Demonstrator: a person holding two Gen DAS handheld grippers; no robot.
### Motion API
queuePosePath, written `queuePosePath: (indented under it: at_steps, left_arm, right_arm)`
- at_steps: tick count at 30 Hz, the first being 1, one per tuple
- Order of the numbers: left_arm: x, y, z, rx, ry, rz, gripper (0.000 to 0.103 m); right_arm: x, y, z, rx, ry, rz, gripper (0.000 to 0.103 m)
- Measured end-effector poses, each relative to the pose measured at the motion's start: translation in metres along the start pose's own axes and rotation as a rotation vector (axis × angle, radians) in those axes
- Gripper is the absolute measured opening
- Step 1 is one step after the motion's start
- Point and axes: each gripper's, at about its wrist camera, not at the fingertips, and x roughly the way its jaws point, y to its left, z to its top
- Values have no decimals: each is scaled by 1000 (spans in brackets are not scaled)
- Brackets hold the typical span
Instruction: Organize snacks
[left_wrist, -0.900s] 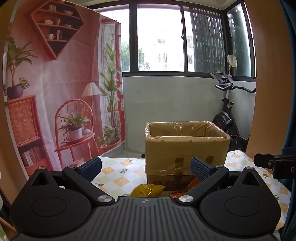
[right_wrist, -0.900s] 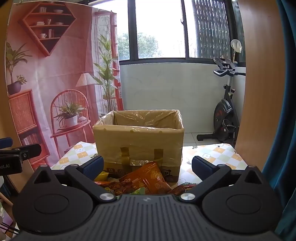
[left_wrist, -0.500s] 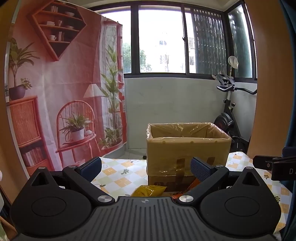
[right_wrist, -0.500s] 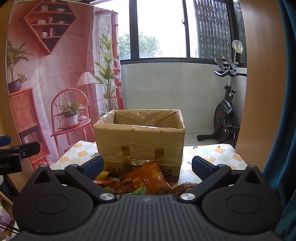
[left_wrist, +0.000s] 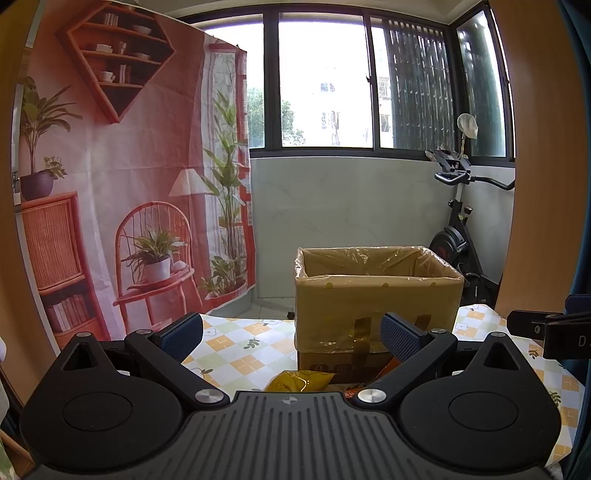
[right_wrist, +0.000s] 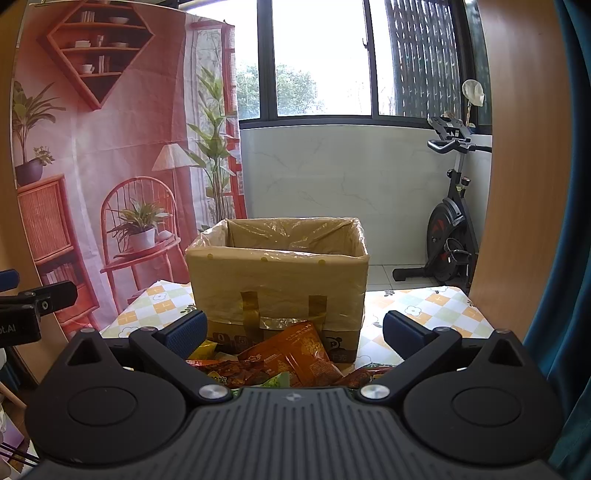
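Note:
An open cardboard box (left_wrist: 376, 295) lined with clear plastic stands on the table; it also shows in the right wrist view (right_wrist: 277, 280). Several snack packets lie in front of it: an orange packet (right_wrist: 295, 350), a dark red one (right_wrist: 229, 371) and a yellow one (left_wrist: 299, 380). My left gripper (left_wrist: 291, 330) is open and empty, held above the table short of the box. My right gripper (right_wrist: 293, 330) is open and empty above the snack pile. Much of the pile is hidden behind the gripper bodies.
The table has a checked floral cloth (left_wrist: 236, 347). An exercise bike (right_wrist: 447, 229) stands behind on the right, a printed backdrop (left_wrist: 122, 177) on the left. A wooden panel (right_wrist: 524, 166) and blue curtain (right_wrist: 576, 258) close the right side.
Both views have shifted only slightly; the box sits a touch lower and nearer in the left wrist view. Both grippers stay open.

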Motion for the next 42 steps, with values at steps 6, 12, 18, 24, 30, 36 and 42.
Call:
queuePosePath:
  at_steps: [6, 12, 18, 24, 30, 36, 42]
  left_arm:
    - [-1, 1, 0, -1, 0, 2, 103]
    - [-2, 0, -1, 3, -5, 8, 103]
    - [4, 2, -2, -26, 16, 8, 103]
    - [11, -3, -1, -18, 49, -2, 103]
    - [9, -2, 1, -18, 47, -4, 103]
    - [9, 0, 1, -15, 44, -5, 103]
    - [9, -2, 0, -10, 39, -7, 103]
  right_arm:
    - [-1, -1, 3, 1, 0, -3, 103]
    - [-1, -1, 2, 2, -1, -2, 103]
    - [0, -2, 2, -16, -2, -14, 103]
    - [-1, -1, 2, -27, -12, -13, 103]
    - [1, -2, -1, -25, 2, -5, 103]
    - [0, -2, 0, -18, 1, -7, 103]
    - [1, -2, 0, -15, 0, -8, 103]
